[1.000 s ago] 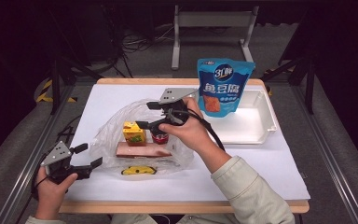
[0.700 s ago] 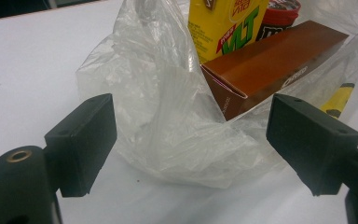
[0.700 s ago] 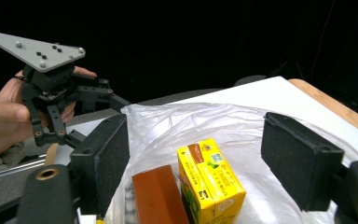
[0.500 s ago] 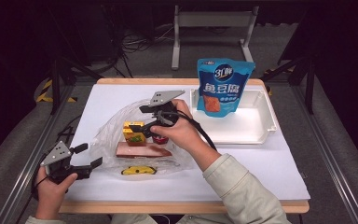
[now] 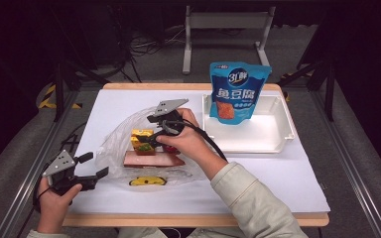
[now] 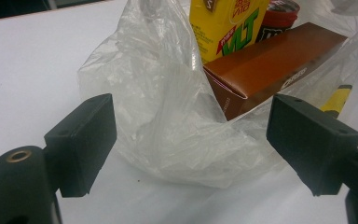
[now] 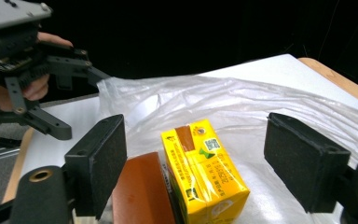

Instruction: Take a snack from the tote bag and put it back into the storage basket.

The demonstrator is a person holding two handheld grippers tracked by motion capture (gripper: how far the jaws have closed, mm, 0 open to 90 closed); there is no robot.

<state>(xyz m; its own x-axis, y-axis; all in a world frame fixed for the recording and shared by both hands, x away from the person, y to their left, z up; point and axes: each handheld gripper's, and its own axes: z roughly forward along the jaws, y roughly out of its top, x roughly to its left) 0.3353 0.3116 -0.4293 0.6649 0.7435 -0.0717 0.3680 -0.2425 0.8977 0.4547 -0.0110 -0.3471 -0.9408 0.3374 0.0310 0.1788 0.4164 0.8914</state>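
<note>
Compared to half a second back, the right gripper (image 5: pixel 151 140) has slid further left and down in the high view, so it's now right over the yellow drink carton (image 7: pixel 204 173), while the left gripper (image 5: pixel 93 166) stays parked at the lower left. The carton stands upright in the clear crinkly plastic bag (image 6: pixel 177 130), long axis vertical, top facing up, pressed against the long brown cardboard box (image 6: pixel 270 63), just left of centre frame. In the right gripper view it sits between the spread jaws, untouched. Left jaws are spread too, holding nothing, bag just ahead
</note>
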